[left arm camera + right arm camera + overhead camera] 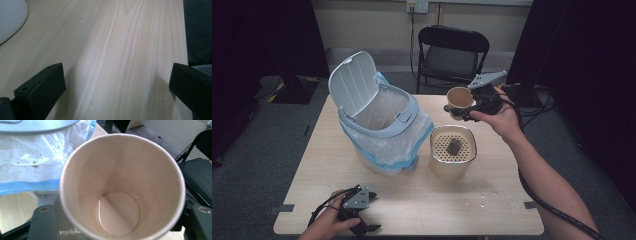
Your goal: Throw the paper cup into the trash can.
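High view: right gripper (pixel 462 111) fingers clasp cup (pixel 459 98) between them, above strainer (pixel 453 150); left gripper (pixel 362 227) fingers spread on bench (pixel 422 200).

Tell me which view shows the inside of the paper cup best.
The right gripper view: it looks straight into the paper cup, down to its wet bottom. The high view shows the cup small, tilted in the right tongs.

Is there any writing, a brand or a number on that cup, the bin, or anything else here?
None can be read.
The paper cup, held by the right gripper, is plain inside.
The bin and its lid show no label.
The strainer pot shows no print.
The left gripper bears no legible mark.
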A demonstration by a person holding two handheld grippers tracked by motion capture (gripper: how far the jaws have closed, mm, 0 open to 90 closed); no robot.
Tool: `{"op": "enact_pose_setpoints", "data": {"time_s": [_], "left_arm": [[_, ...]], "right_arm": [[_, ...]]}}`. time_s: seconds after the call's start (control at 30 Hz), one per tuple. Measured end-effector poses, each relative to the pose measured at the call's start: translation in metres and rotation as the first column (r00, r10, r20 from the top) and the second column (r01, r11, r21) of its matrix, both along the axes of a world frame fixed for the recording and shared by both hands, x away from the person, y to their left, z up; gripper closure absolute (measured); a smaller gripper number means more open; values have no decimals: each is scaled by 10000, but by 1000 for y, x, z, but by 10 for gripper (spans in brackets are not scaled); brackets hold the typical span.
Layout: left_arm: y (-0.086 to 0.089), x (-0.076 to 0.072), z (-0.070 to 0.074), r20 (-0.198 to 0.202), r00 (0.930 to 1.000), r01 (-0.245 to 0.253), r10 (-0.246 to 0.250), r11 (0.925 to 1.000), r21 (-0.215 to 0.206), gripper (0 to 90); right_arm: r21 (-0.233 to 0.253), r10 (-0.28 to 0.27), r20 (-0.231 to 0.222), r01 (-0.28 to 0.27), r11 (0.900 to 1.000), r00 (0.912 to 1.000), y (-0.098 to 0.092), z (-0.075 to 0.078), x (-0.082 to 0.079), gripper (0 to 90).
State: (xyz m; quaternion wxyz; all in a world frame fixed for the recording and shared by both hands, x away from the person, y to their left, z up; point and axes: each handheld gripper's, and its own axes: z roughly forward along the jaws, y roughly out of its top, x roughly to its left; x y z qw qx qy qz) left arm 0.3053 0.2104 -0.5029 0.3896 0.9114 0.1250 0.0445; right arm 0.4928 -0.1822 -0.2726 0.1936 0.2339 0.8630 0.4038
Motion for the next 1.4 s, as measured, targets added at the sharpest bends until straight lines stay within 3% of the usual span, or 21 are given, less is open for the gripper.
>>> {"op": "enact_pose_setpoints", "data": {"time_s": [0.27, 0.97, 1.4], "left_arm": [[0, 0, 0, -2, 10000, -2, 2, 10000, -2, 0], [0, 0, 0, 5, 10000, -1, 1, 10000, 17, 0], [0, 0, 0, 10, 10000, -2, 2, 10000, 56, 0]], "right_arm": [[41, 45, -327, -44, 10000, 9995, 9, 5, 4, 292], [-156, 557, -365, -563, 9983, 9978, 36, 40, 8, 290], [109, 1060, -523, -1056, 9943, 9930, 52, 56, 9, 288]]}}
